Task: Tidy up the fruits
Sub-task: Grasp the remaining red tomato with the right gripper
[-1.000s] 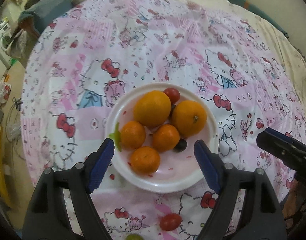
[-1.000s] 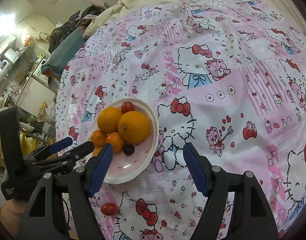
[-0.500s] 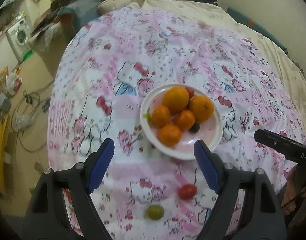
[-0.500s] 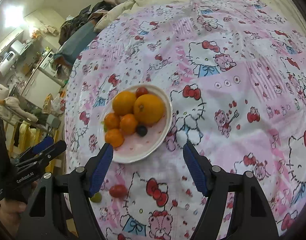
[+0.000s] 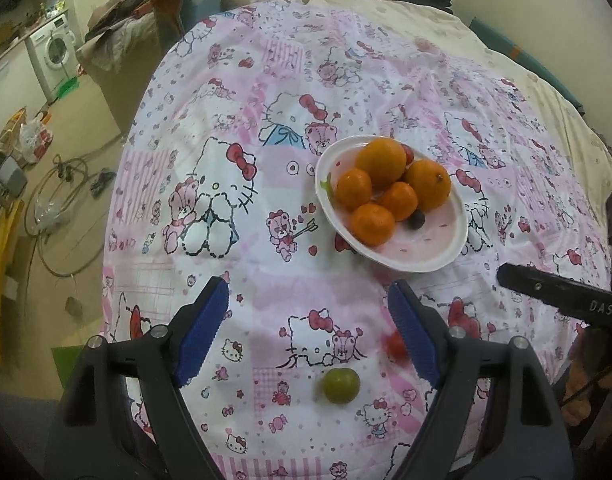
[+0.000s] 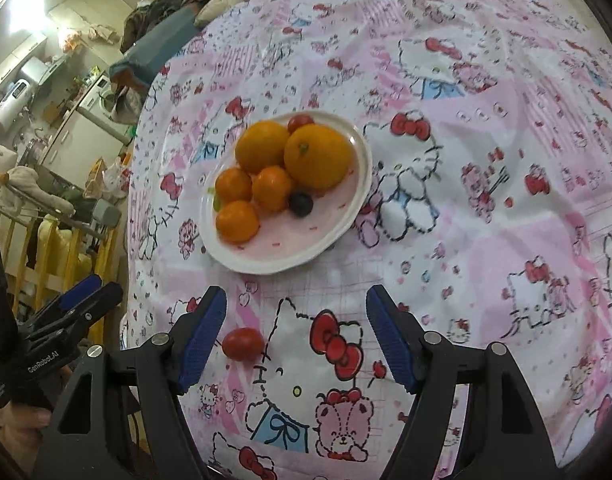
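Both hand-held grippers spread, empty

Nearest, the left hand-held gripper hangs spread above a small round green fruit; the right hand-held gripper gapes beside a red cherry tomato. Beyond, a white plate holds oranges on the cartoon-print bedsheet.

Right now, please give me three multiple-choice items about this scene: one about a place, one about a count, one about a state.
1. Where does the green fruit lie?
A. on the plate
B. on the cloth, off the plate
C. on the floor

2. How many orange fruits are on the plate?
A. three
B. five
C. seven

3. How do the jaws of the right gripper stand?
A. open, holding nothing
B. shut on the red tomato
C. shut on the plate rim

Answers:
1 B: it rests on the patterned cloth, nearer the camera than the plate.
2 B: two large and three small ones show.
3 A: the red tomato lies untouched beside one pad.
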`<state>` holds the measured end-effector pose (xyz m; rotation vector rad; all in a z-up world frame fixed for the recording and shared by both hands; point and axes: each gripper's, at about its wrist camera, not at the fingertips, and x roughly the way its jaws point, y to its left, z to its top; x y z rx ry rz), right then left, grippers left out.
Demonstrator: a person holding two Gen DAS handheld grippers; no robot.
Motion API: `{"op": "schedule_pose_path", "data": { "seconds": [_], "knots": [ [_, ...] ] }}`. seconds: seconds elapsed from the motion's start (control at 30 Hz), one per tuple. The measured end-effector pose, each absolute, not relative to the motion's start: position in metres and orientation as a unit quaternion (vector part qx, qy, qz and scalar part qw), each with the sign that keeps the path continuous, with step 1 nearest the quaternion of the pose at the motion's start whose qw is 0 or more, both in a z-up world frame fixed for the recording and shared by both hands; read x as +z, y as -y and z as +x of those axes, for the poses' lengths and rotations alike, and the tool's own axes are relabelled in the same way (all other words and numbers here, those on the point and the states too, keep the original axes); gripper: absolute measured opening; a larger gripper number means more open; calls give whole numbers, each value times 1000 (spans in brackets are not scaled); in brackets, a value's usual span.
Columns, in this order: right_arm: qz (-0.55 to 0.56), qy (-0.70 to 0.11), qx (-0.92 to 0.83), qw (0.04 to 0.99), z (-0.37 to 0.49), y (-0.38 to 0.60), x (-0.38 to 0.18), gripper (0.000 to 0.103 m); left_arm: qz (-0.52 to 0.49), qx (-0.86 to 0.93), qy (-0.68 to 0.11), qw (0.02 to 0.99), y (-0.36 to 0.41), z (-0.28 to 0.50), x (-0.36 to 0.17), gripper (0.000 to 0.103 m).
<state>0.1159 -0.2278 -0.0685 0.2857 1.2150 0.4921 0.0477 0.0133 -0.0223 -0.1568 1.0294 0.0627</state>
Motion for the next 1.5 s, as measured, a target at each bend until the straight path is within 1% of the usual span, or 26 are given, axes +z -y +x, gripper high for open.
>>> {"op": "schedule_pose_path", "data": {
  "seconds": [0.2, 0.27, 0.33, 0.4, 0.67, 0.73, 0.77, 0.87, 1.07, 1.3, 1.33, 1.47, 1.5],
  "knots": [
    [125, -595, 255, 752, 118, 204, -89, 74, -74, 49, -499, 862, -19, 50, -28, 79],
    [112, -607, 268, 740, 116, 193, -97, 69, -83, 50, -500, 861, -22, 50, -29, 79],
    [98, -617, 283, 728, 111, 180, -104, 61, -95, 52, -502, 858, -26, 50, -29, 79],
    [81, -625, 296, 718, 105, 167, -111, 57, -105, 56, -504, 856, -30, 50, -29, 79],
    [17, -634, 308, 709, 97, 135, -129, 50, -120, 63, -513, 847, -37, 48, -34, 79],
    [7, -630, 311, 711, 96, 130, -129, 43, -114, 64, -516, 847, -37, 48, -35, 79],
    [1, -626, 311, 715, 95, 129, -128, 42, -109, 67, -518, 846, -37, 48, -37, 79],
    [0, -620, 316, 718, 95, 132, -125, 41, -102, 68, -530, 839, -37, 48, -43, 79],
    [53, -601, 298, 739, 105, 167, -106, 41, -97, 52, -555, 824, -31, 43, -57, 79],
    [110, -574, 266, 767, 118, 208, -86, 41, -46, -3, -602, 797, 14, 25, -85, 79],
    [113, -574, 262, 768, 119, 210, -84, 41, -35, -8, -606, 794, 20, 23, -89, 77],
    [121, -573, 256, 770, 121, 215, -82, 41, 0, -25, -611, 792, 38, 22, -98, 58],
    [121, -572, 256, 770, 121, 216, -81, 41, 5, -25, -612, 790, 40, 23, -100, 56]
  ]
}}
